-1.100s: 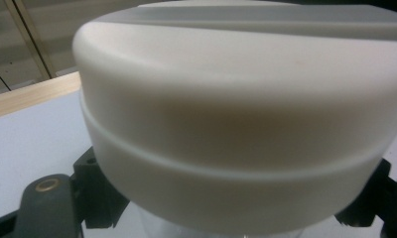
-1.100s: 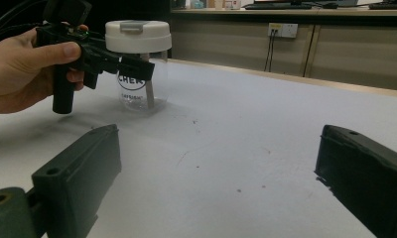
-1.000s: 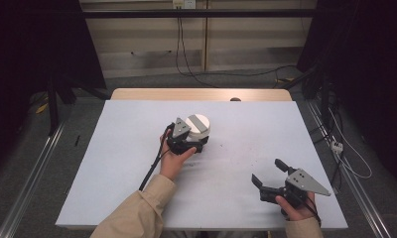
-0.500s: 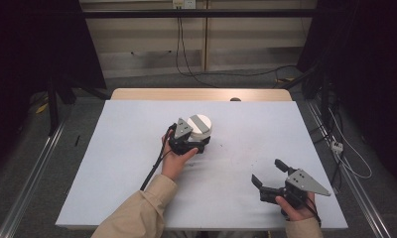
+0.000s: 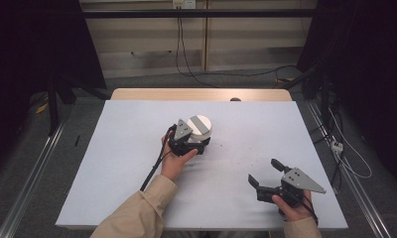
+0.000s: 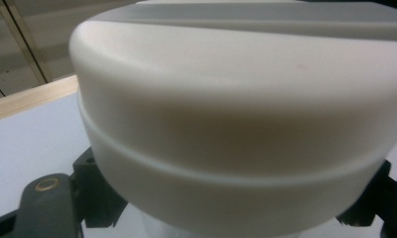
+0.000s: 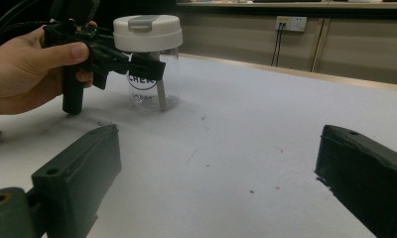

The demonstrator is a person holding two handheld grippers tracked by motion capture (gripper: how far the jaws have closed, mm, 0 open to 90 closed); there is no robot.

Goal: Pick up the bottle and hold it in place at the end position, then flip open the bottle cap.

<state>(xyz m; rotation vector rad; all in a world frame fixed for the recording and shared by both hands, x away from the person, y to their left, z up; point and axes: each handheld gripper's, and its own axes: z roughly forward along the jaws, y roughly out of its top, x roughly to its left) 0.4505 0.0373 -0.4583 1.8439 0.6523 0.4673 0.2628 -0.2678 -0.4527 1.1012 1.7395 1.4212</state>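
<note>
Your left gripper (image 5: 199, 145) is sitting at the jar (image 5: 200, 130) near the middle of the table (image 5: 112, 148), and from above its jaws are hiding the jar's lower body, so you are seeing little more than the white lid (image 5: 200, 124); in the left gripper view the lid (image 6: 236, 114) is crowding the lens, blurred and cut off at top and right, with the jaws showing as dark bits low on either side of it; in the right gripper view the jar (image 7: 149, 67) is standing upright on the table, long axis vertical, lid up, clear body below, and the left gripper's (image 7: 137, 67) jaws are closing around it just under the lid; the print on the glass is partly covered and I cannot read it whole; your right gripper (image 5: 267, 173) is resting near the table's front right corner, well apart from the jar, jaws spread wide with nothing between them; your left hand (image 5: 175, 161) is wrapping its handle.
</note>
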